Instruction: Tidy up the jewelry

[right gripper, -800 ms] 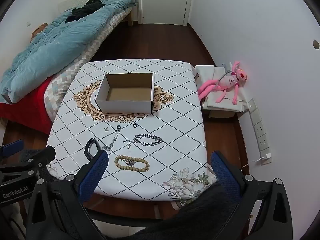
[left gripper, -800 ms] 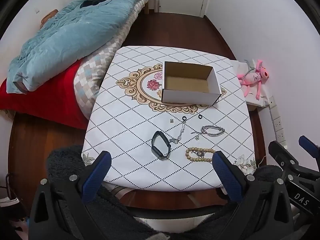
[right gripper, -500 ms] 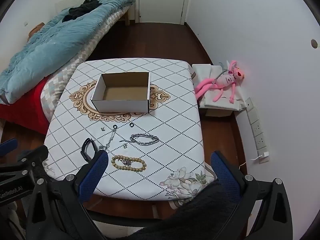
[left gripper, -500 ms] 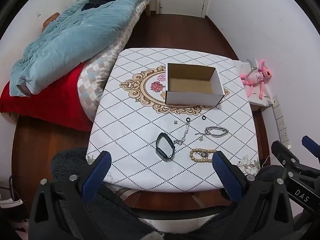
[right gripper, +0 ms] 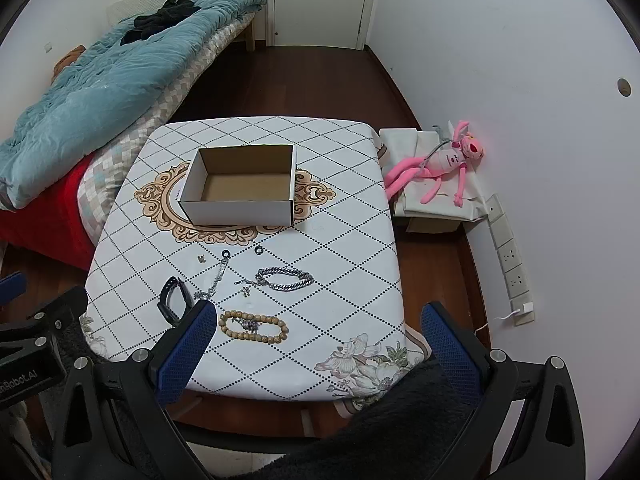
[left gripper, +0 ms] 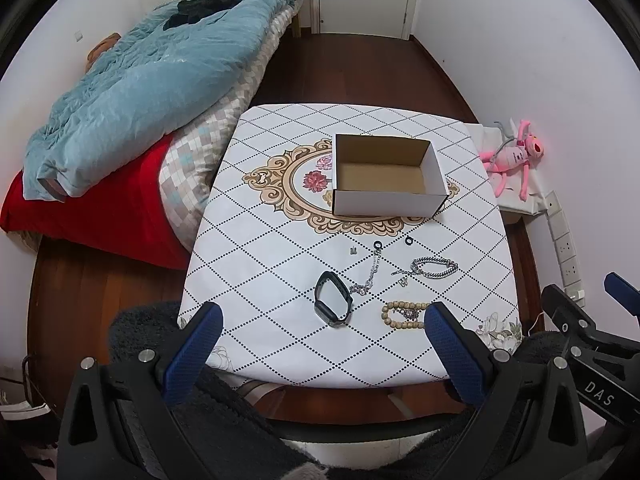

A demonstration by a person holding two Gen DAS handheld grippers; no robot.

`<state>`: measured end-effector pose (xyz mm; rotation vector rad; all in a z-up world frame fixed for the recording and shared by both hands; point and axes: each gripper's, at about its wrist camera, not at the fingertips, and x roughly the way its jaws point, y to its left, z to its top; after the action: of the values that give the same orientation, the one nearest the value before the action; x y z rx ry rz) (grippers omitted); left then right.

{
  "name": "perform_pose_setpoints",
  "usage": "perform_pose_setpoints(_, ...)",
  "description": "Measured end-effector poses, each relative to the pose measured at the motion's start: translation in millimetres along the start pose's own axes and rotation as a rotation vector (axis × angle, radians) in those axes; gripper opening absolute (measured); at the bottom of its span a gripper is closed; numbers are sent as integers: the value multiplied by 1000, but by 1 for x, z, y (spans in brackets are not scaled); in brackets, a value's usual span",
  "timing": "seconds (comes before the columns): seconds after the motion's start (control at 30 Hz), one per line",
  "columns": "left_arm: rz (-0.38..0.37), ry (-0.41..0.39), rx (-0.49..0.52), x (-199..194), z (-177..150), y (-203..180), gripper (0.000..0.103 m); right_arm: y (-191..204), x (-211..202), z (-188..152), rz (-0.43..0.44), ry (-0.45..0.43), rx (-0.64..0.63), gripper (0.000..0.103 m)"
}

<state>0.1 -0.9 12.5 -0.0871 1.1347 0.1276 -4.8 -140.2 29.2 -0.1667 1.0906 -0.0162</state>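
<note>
An empty white cardboard box (left gripper: 386, 176) (right gripper: 240, 186) stands mid-table. In front of it lie a black band (left gripper: 333, 299) (right gripper: 173, 300), a thin silver chain (left gripper: 368, 276) (right gripper: 214, 280), a chunky silver bracelet (left gripper: 434, 268) (right gripper: 285, 279), a wooden bead bracelet (left gripper: 402, 314) (right gripper: 253, 323), two small black rings (left gripper: 377, 244) (right gripper: 258, 249) and small charms. My left gripper (left gripper: 324, 320) hangs open above the table's near edge, nothing between its fingers. My right gripper (right gripper: 316, 320) is open too, high over the near edge, empty.
The table (left gripper: 280, 240) has a diamond-pattern cloth. A bed with a blue quilt (left gripper: 140, 80) lies to the left. A pink plush toy (right gripper: 444, 164) rests on a low box at the right wall. Dark fleece sleeves show below both grippers.
Both grippers have pulled back and risen a little, so the table looks smaller and farther in each view. The jewellery and box have not moved.
</note>
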Motion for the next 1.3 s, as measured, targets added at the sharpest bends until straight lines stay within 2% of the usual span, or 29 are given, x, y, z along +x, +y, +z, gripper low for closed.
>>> perform_pose_setpoints(1.3,0,-13,11,-7,3,-5,103,0,-8,2,-4,-11,-4,103)
